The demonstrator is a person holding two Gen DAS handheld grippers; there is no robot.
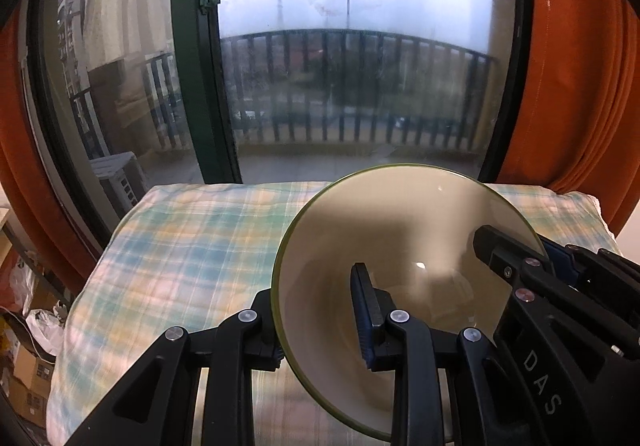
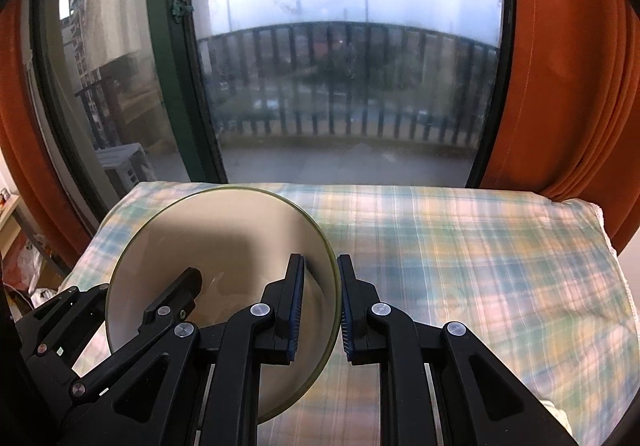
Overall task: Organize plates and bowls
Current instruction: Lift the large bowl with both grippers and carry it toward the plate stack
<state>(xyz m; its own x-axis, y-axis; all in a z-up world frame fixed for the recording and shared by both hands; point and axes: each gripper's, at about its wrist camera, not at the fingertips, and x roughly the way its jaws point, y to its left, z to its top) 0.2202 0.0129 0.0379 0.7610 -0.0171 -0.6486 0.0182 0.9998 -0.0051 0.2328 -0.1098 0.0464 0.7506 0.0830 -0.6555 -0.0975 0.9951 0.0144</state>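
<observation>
Two grippers grasp one bowl [image 1: 408,246] at opposite sides of its rim. The left gripper [image 1: 320,326] has its jaws clenched on the bowl's left wall: one finger sits inside the bowl, the other outside, with the rim between them. The right gripper [image 2: 320,306] is clenched on the right wall in the same manner, with one blue-padded finger inside and one outside. Each gripper is visible in the other's view, reaching into the bowl from the far side of the rim.

The bowl is cream-coloured with a thin green rim. It is tilted, its opening facing the cameras, and it sits between the two sets of jaws, above the surface below.

Beneath and ahead of the jaws lies a table [image 2: 460,246] covered with a plaid cloth in pale blue, yellow and white. The cloth ahead of the jaws carries nothing else visible.

Beyond the table's far edge stands a glass door [image 1: 360,65] with a dark green frame, showing a balcony railing [image 1: 360,93] outside. Orange curtains [image 2: 568,65] hang at both outer sides of the door. Left of the left jaws, below table level, cardboard boxes [image 1: 28,374] and plastic bags [image 1: 40,326] are stacked on the floor, well apart from the bowl.
</observation>
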